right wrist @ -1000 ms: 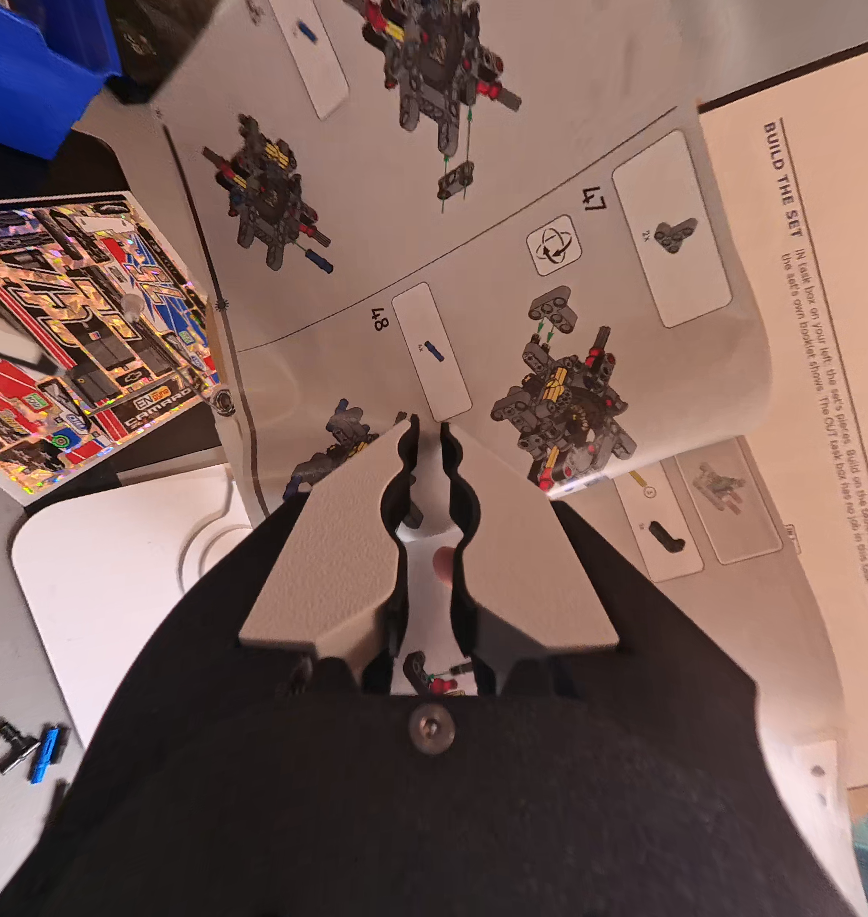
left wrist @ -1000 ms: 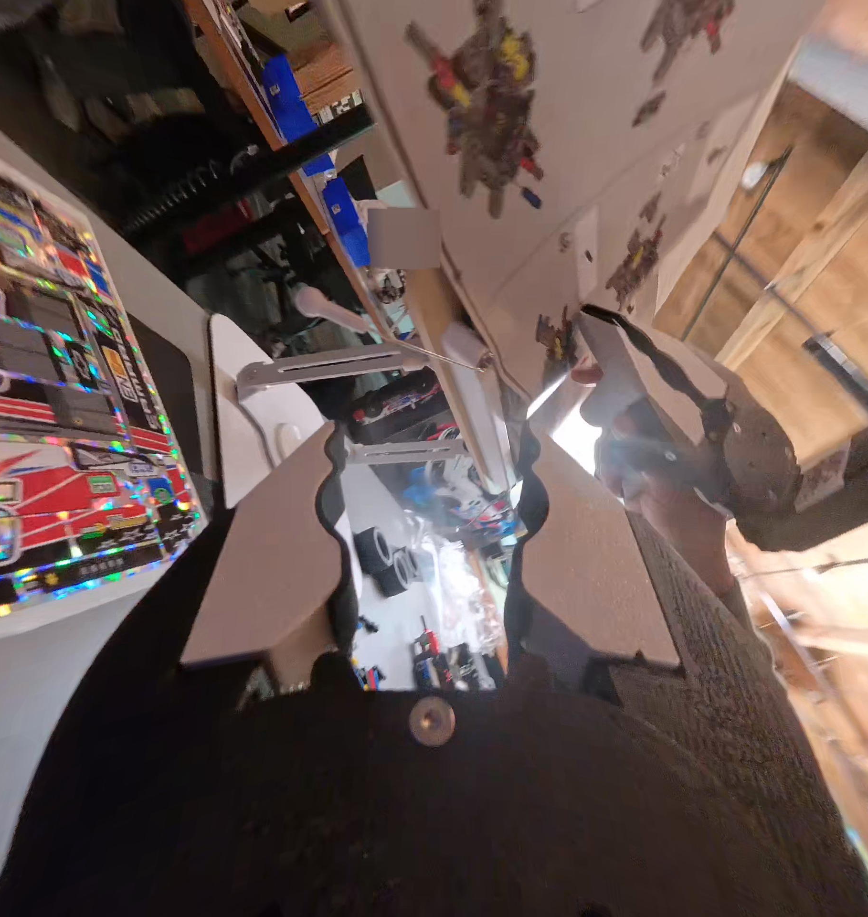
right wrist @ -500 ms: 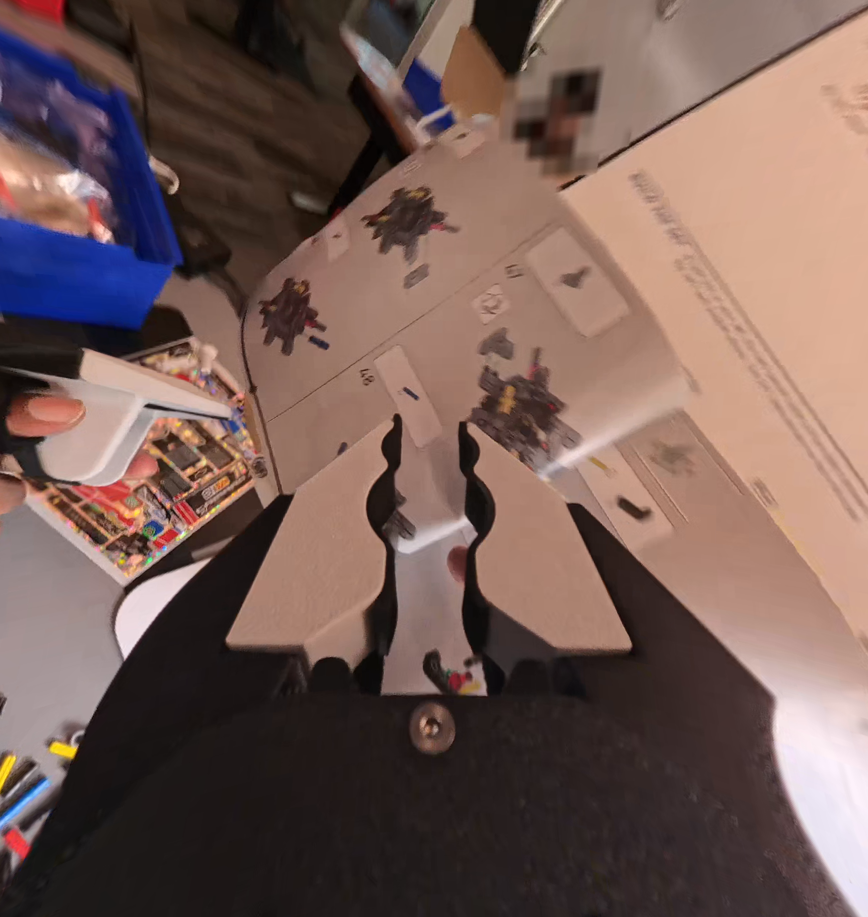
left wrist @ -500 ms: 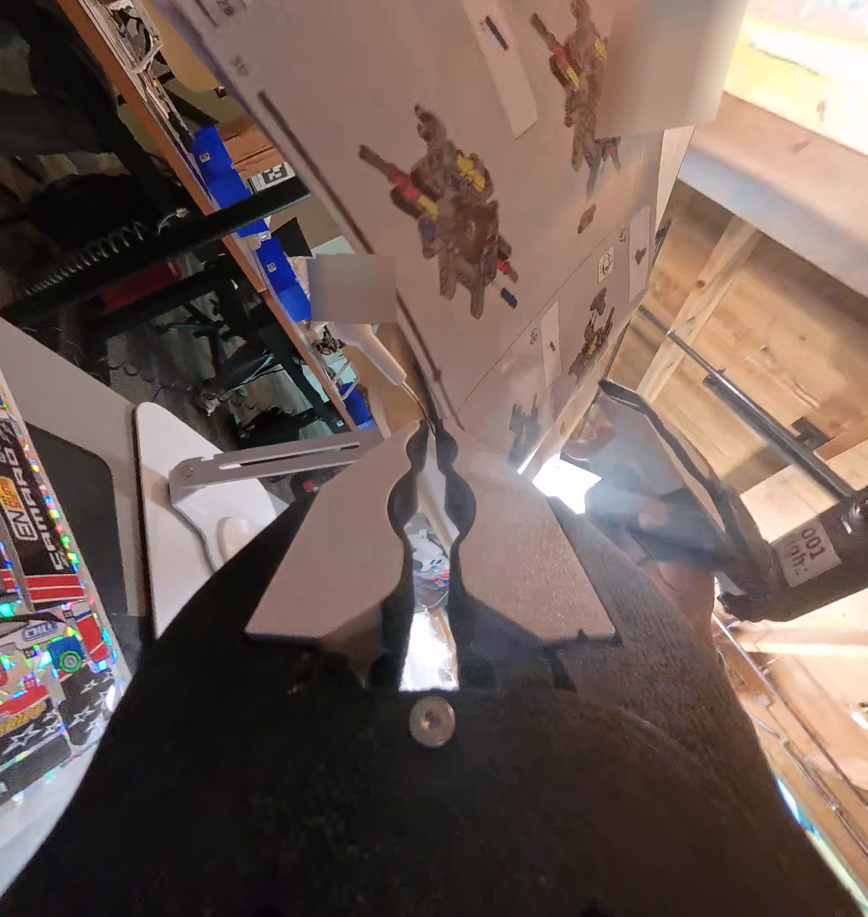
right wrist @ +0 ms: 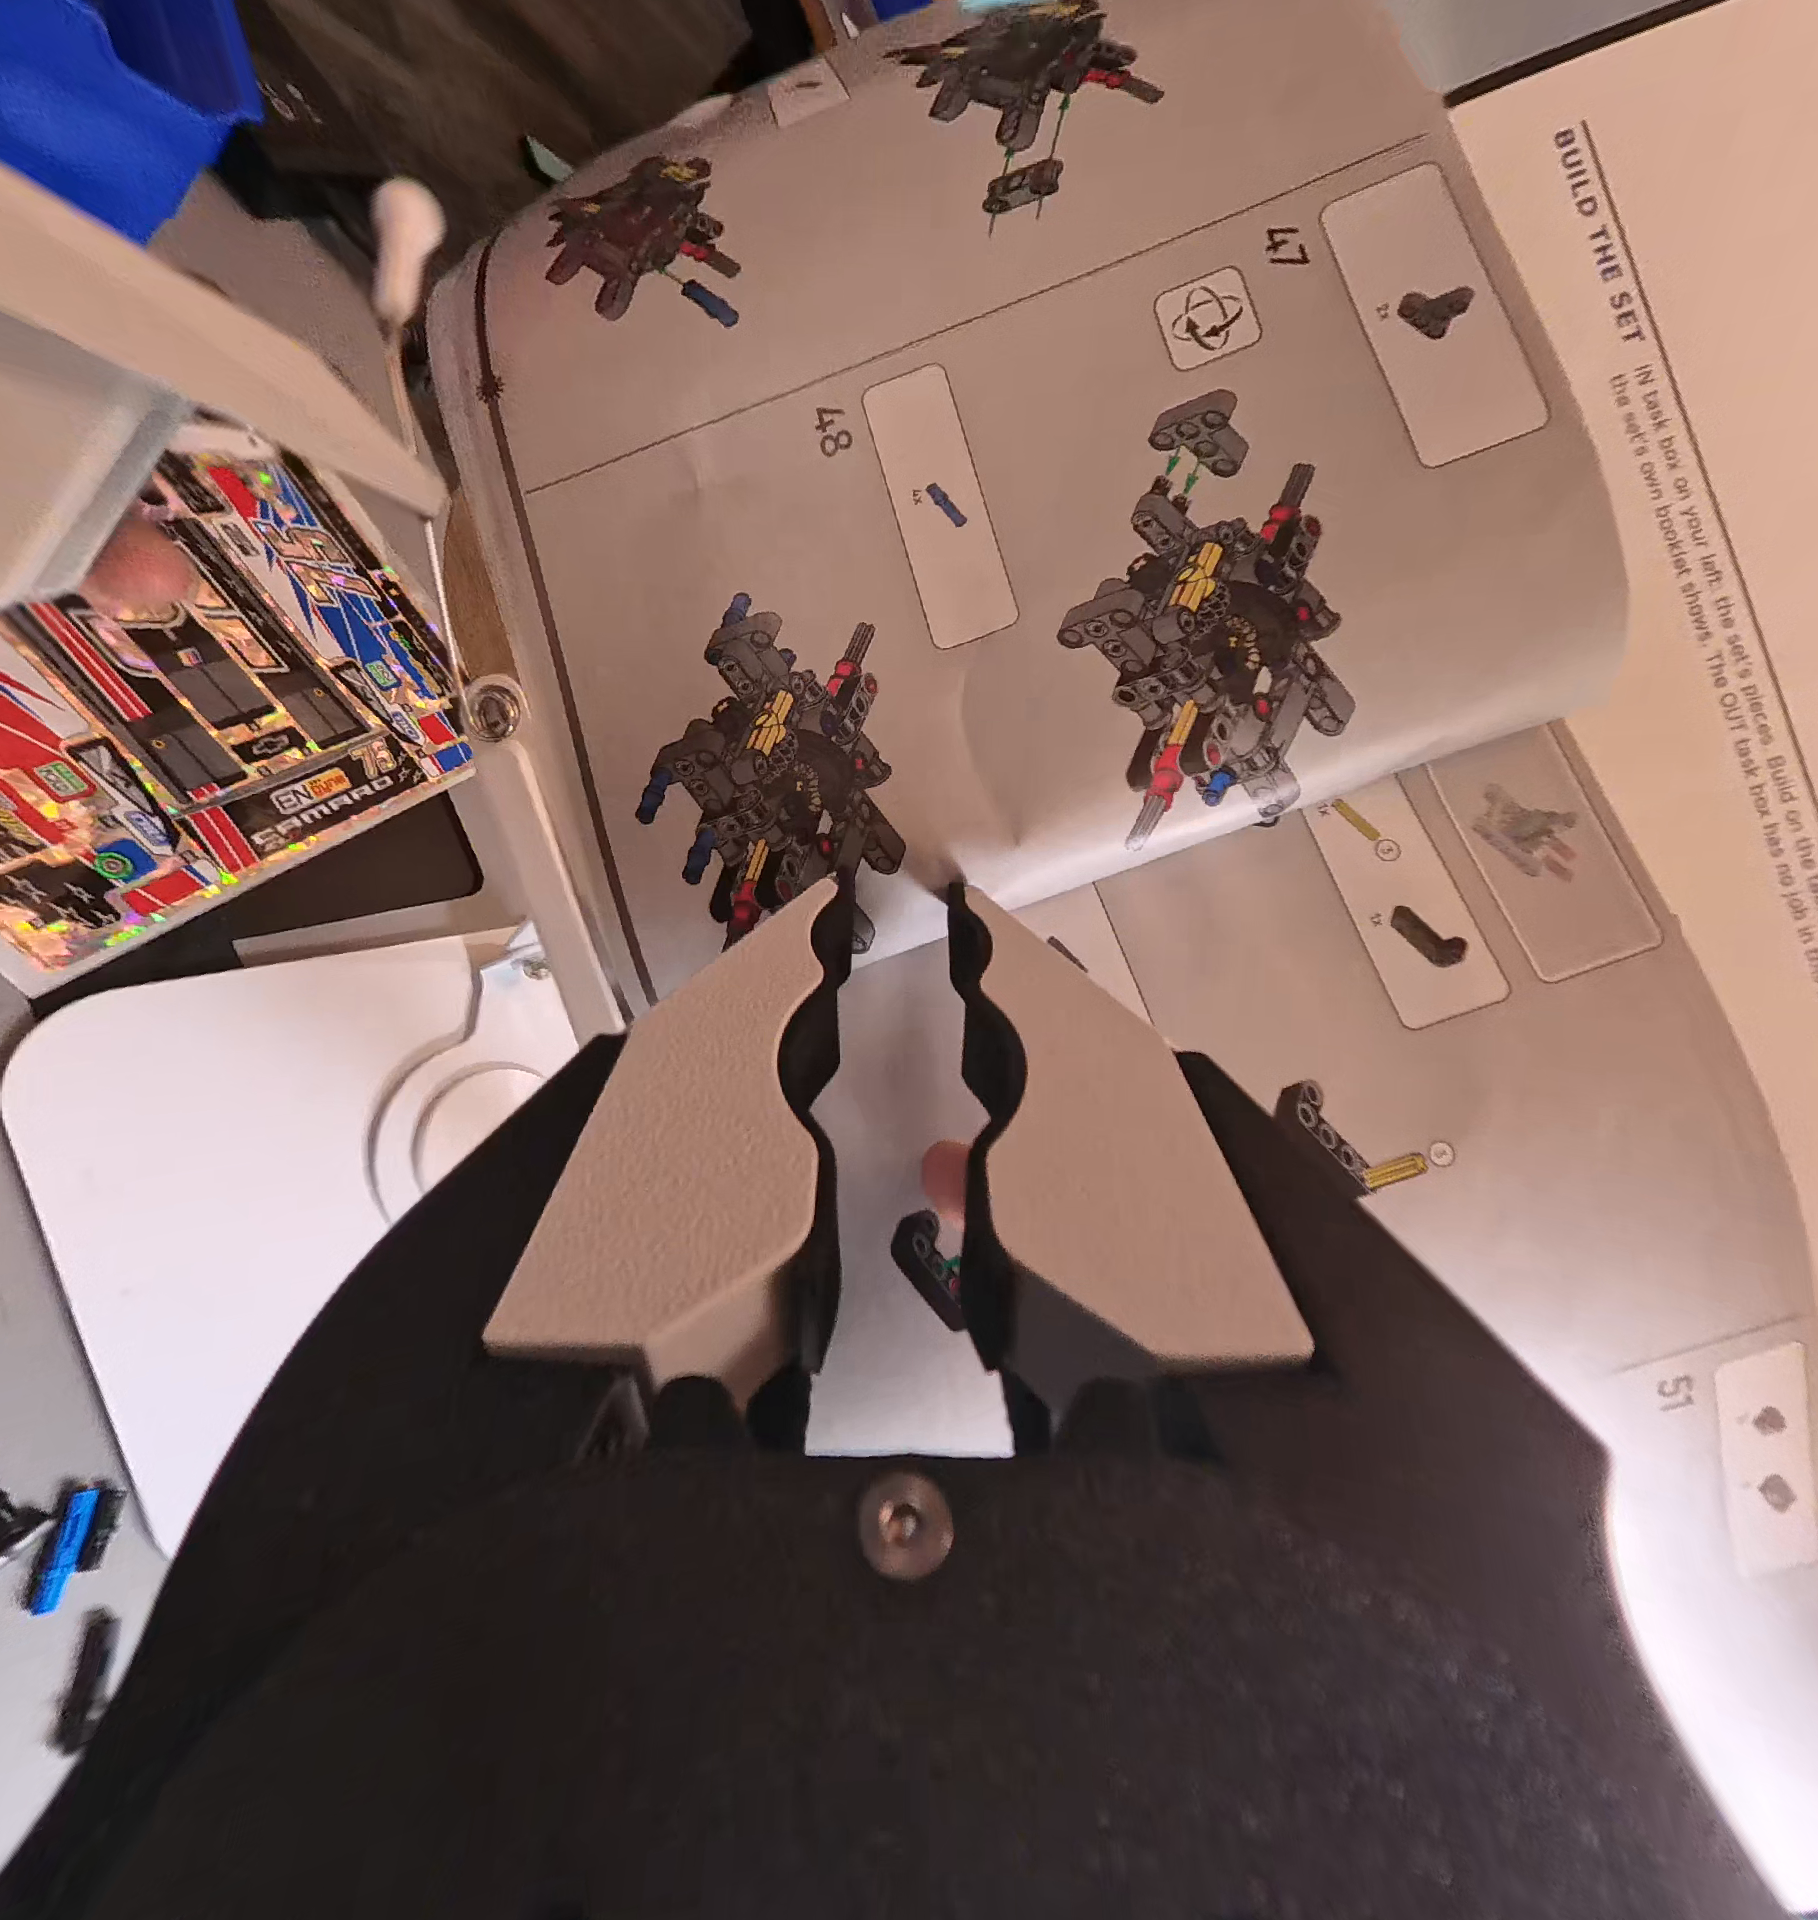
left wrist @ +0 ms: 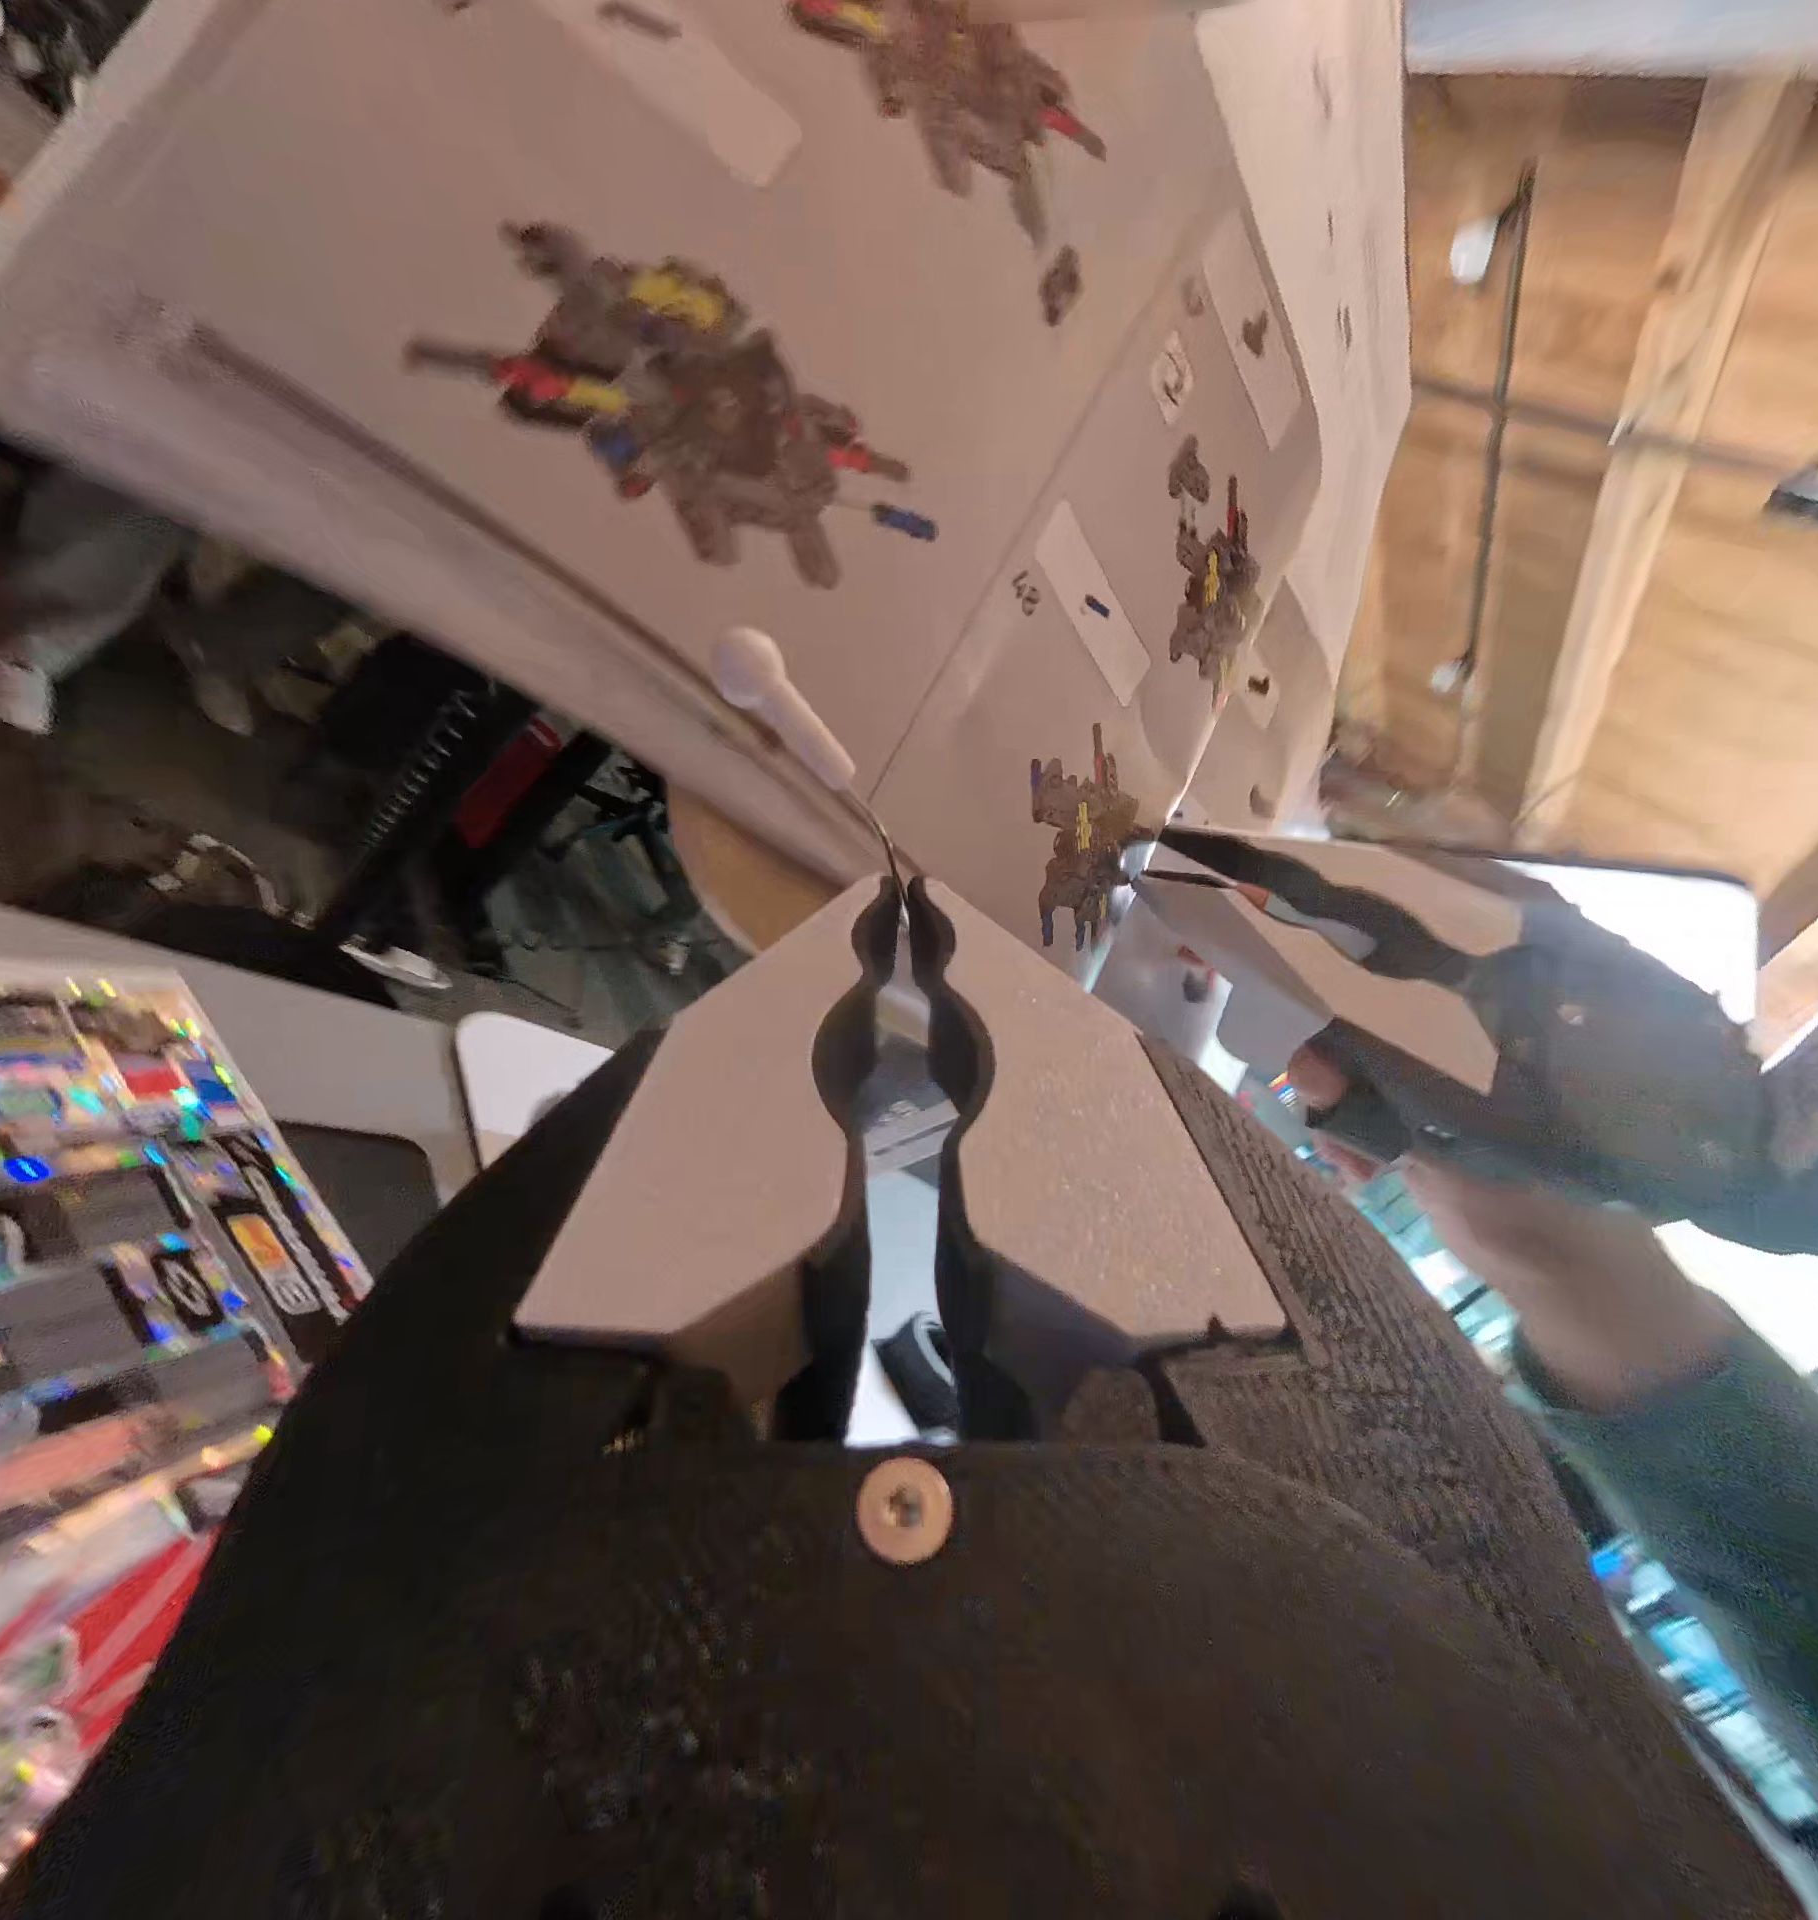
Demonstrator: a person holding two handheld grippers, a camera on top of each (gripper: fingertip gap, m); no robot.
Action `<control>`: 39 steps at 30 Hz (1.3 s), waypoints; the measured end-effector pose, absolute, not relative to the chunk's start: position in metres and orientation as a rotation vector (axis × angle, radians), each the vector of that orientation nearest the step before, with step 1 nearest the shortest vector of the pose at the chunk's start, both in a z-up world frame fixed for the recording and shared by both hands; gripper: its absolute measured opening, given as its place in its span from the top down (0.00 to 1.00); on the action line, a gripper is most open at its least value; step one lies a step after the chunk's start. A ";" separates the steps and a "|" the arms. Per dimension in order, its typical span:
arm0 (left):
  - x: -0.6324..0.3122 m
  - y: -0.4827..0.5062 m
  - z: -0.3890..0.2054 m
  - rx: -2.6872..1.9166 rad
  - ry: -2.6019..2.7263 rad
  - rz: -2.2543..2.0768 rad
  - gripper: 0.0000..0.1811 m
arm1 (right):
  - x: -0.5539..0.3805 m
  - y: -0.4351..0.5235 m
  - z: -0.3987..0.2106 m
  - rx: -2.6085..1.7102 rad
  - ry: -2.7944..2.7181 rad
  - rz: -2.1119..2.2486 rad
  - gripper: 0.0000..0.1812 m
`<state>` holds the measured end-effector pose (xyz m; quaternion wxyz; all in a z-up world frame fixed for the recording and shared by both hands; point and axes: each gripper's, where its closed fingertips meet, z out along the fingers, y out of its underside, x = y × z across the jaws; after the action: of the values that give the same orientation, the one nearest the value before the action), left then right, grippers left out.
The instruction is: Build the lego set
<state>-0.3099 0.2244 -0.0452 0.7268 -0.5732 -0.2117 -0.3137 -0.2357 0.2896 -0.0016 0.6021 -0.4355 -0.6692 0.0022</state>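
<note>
The instruction booklet lies open on a white stand, with its upper page curled up. My left gripper is shut on the thin metal wire of the stand's page-holder arm, whose white tip sticks out past it. One of its fingers shows at the upper left of the right wrist view. My right gripper is open. The lower edge of the curled page lies at its tips. It also shows in the left wrist view, at the page's edge.
A shiny sticker sheet lies left of the booklet. The stand's white base is below it. Loose blue and black lego pieces lie at the lower left. A printed task sheet lies to the right, and a blue bin stands at the top left. My hands' fingertips stand some 12 cm from each other.
My left gripper went from open to shut on the page-holder wire. My right gripper, shut on the page a second ago, has opened. The page has come down toward the booklet.
</note>
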 end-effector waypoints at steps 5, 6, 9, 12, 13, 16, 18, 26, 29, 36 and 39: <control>-0.294 0.241 -0.024 -1.427 -0.195 -0.410 1.00 | -0.236 0.289 -0.003 -0.983 -1.542 -0.023 0.90; -0.287 0.245 -0.021 -1.466 -0.128 -0.366 1.00 | -0.236 0.289 -0.003 -0.988 -1.542 -0.010 0.90; -0.259 0.261 -0.026 -1.607 0.131 -0.183 1.00 | -0.236 0.290 -0.003 -0.992 -1.543 -0.003 0.90; -0.254 0.261 -0.028 -1.629 0.218 -0.099 1.00 | -0.236 0.291 -0.004 -1.007 -1.536 0.026 0.88; -0.253 0.259 -0.028 -1.625 0.224 -0.118 1.00 | -0.236 0.290 -0.004 -1.009 -1.531 0.043 0.89; -0.230 0.246 -0.012 -1.516 0.323 -0.186 1.00 | -0.236 0.290 -0.005 -1.010 -1.530 0.046 0.86; -0.219 0.243 -0.003 -1.514 0.358 -0.128 1.00 | -0.236 0.290 -0.006 -1.006 -1.525 0.045 0.86; -0.245 0.258 -0.013 -1.652 0.303 0.079 0.83 | -0.235 0.290 -0.005 -1.028 -1.526 0.077 0.85; -0.248 0.267 -0.034 -1.739 0.325 0.148 0.85 | -0.235 0.290 -0.005 -1.037 -1.520 0.093 0.86; -0.251 0.264 -0.036 -1.684 0.418 0.283 1.00 | -0.233 0.287 -0.004 -1.058 -1.533 0.192 0.85; -0.250 0.263 -0.035 -1.644 0.495 0.362 1.00 | -0.232 0.287 -0.005 -1.086 -1.540 0.263 0.84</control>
<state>-0.2499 0.2633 -0.0353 0.6391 -0.7206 0.2171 0.1586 -0.2321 0.2866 -0.0048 0.5805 -0.4646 -0.6591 0.1124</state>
